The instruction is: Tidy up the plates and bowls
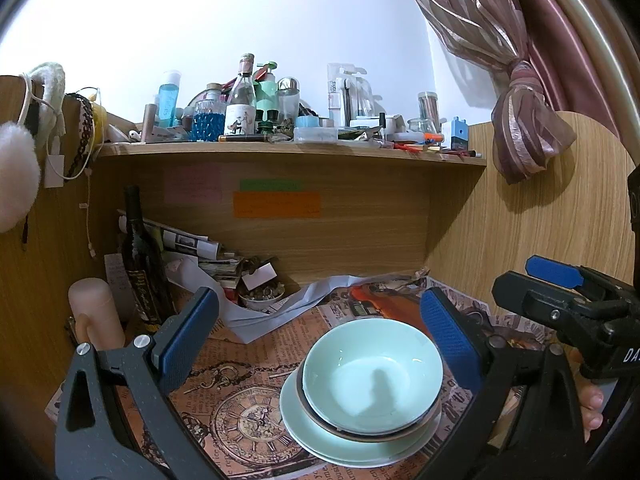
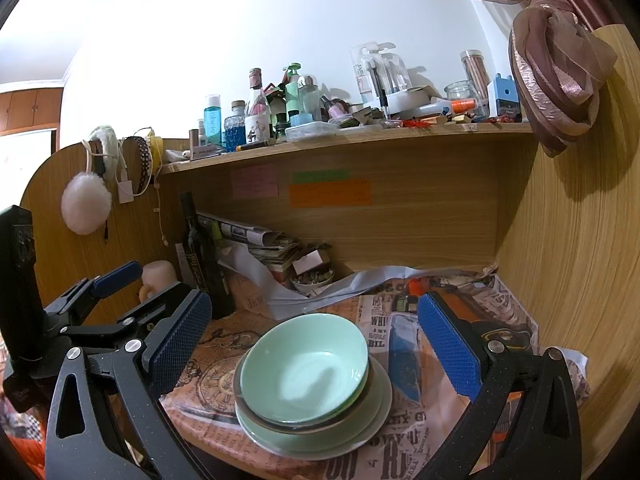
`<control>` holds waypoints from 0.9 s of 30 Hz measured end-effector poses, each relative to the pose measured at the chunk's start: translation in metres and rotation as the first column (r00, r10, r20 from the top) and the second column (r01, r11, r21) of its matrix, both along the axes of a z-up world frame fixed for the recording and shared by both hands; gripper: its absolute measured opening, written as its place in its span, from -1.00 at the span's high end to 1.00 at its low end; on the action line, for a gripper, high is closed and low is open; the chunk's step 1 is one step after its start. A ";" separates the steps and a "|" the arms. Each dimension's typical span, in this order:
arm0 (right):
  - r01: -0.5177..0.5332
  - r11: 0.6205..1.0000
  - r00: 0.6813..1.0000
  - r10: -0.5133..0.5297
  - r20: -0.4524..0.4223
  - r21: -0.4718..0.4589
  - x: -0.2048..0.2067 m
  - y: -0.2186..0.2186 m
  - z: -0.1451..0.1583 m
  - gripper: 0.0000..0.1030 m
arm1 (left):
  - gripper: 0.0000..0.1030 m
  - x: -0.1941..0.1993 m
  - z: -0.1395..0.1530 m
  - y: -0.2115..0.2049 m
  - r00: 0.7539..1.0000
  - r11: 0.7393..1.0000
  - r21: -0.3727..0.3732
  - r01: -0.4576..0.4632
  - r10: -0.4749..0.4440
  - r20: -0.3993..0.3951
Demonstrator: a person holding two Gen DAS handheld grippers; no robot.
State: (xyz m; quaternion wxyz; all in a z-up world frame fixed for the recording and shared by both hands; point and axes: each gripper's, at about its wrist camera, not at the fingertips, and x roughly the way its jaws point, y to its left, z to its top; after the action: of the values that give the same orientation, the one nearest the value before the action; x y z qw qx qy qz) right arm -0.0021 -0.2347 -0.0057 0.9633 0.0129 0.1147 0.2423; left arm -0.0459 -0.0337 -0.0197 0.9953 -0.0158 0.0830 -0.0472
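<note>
Wooden desk (image 1: 520, 216) with a cluttered upper shelf (image 1: 292, 150); printed newspaper (image 1: 240, 360) spread over the desktop. Near the front edge, a pale green plate (image 1: 304, 436), a dark-rimmed dish (image 1: 316, 416) on it, and a pale green bowl (image 1: 372, 372) nested on top, empty inside. Behind, among folded papers, a small white bowl (image 1: 262, 298) filled with small brownish bits, too small to identify. Dark wine bottle (image 1: 140, 260) upright at back left. Left gripper (image 1: 316, 348) spread wide, gripping nothing, hovering around the stack. Right gripper (image 2: 316, 352) likewise released and empty-jawed, flanking the stack.
</note>
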 end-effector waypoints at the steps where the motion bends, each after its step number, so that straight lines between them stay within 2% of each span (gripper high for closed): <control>1: -0.001 1.000 1.000 0.001 0.000 0.000 0.000 -0.001 0.000 -1.00 | -0.99 0.000 0.000 0.000 1.000 1.000 0.000 0.000 0.000 0.000; 27: 0.006 1.000 1.000 -0.006 0.002 -0.002 -0.002 0.003 0.000 -1.00 | -0.99 0.002 -0.003 0.000 0.999 0.999 -0.010 0.037 -0.037 -0.023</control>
State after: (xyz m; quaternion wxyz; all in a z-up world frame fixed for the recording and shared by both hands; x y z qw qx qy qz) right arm -0.0039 -0.2321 -0.0062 0.9641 0.0123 0.1141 0.2395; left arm -0.0442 -0.0332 -0.0228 0.9932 -0.0194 0.0946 -0.0658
